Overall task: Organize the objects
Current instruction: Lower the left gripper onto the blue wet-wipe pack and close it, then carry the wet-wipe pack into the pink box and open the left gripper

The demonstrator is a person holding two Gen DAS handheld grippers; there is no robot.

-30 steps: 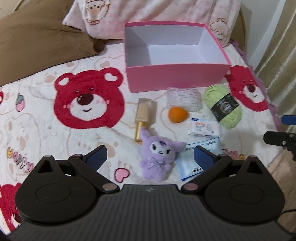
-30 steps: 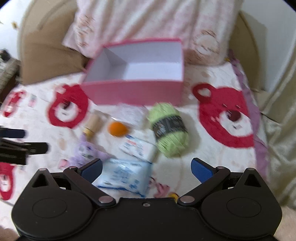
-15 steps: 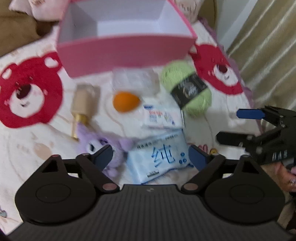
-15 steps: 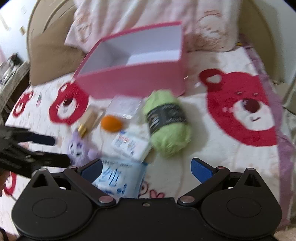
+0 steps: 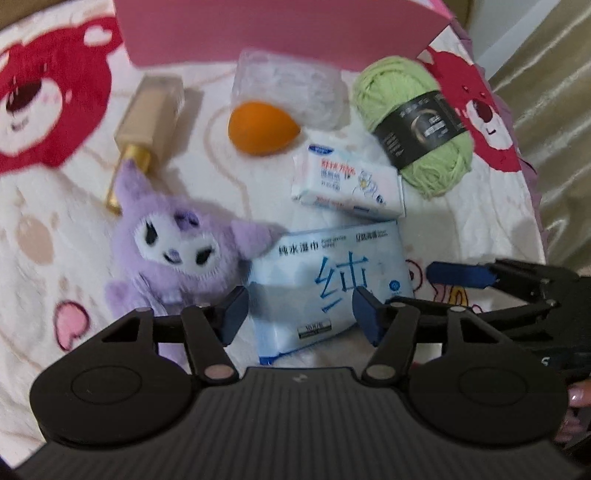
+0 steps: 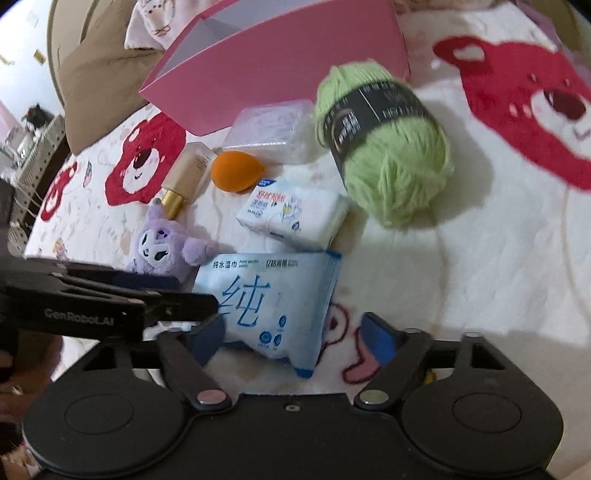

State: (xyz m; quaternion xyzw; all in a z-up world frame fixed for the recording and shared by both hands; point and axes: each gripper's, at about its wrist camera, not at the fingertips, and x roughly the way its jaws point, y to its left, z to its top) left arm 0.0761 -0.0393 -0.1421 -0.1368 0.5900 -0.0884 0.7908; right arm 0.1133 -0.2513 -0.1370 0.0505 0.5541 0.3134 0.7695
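A: Where's the wet-wipes pack (image 5: 325, 291)?

B: Between both grippers' closing jaws, left gripper (image 5: 300, 314) and right gripper (image 6: 291, 334), neither pressing it yet.

A: Neighbours?

B: Purple plush (image 5: 173, 251) touching at nine o'clock, tissue packet (image 5: 347, 186) at twelve, pink box (image 6: 280, 55) beyond.

Blue wet-wipe pack (image 5: 325, 284) between the left tool's (image 5: 299, 315) narrowing jaws, purple plush (image 5: 173, 251) alongside.

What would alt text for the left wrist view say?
A hand-held gripper, jaws apart, straddles a blue wet wipes pack on a bear-print blanket, beside a purple plush toy, green yarn and a pink box.
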